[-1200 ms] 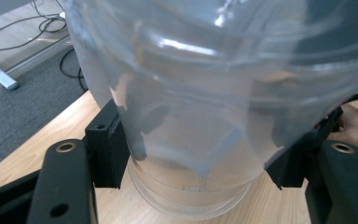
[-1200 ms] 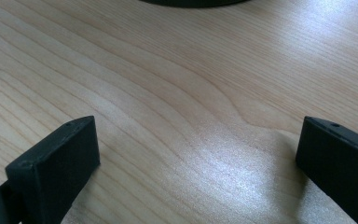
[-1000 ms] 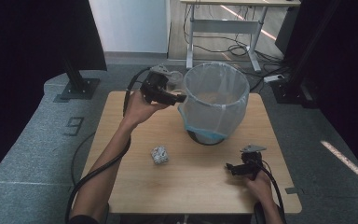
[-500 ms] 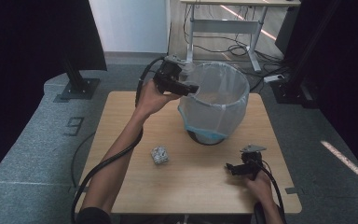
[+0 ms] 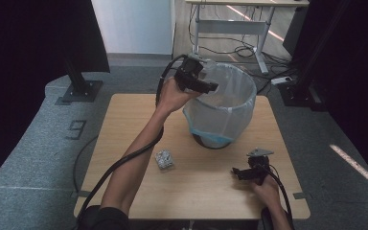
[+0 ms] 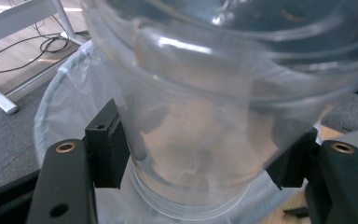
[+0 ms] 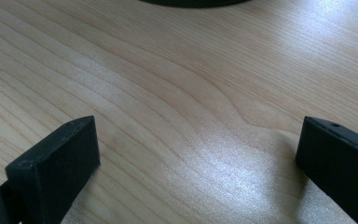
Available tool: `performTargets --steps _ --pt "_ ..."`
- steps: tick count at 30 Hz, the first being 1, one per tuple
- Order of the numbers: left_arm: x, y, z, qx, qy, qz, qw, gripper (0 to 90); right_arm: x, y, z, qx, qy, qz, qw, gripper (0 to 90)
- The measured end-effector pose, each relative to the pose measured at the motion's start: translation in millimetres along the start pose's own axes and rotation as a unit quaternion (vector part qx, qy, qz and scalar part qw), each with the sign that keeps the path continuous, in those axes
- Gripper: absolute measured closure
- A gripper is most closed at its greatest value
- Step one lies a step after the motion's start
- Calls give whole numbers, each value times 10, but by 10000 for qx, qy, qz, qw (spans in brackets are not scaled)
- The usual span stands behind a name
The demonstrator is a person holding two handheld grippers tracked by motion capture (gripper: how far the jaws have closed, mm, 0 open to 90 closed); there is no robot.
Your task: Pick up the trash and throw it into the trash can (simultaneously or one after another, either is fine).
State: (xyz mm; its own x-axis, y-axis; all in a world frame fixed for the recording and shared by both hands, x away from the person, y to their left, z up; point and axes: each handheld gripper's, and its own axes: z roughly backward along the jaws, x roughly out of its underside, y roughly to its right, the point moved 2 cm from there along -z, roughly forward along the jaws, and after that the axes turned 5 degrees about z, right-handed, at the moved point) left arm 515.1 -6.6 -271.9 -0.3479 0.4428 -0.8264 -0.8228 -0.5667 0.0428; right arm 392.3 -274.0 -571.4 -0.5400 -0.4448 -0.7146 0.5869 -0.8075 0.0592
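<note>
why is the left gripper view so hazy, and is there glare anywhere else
Left gripper view: a clear cup, clamped in the left tool, sits close to the lens, smearing everything behind it. Right gripper view: a soft bright sheen on the wooden table. High view: dark surroundings.

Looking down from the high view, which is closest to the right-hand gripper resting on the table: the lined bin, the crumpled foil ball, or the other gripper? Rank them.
From the right gripper:
1. Lined bin, just ahead, table's middle.
2. Crumpled foil ball, off to its left.
3. Left gripper, raised at the bin's far-left rim.
</note>
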Motion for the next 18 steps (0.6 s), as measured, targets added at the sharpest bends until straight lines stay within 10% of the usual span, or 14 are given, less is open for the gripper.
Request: performTargets --steps 18 --pt "91 -3 -540 -164 -285 80 9994 311 0 0 0 -1 0 0 10000 0"
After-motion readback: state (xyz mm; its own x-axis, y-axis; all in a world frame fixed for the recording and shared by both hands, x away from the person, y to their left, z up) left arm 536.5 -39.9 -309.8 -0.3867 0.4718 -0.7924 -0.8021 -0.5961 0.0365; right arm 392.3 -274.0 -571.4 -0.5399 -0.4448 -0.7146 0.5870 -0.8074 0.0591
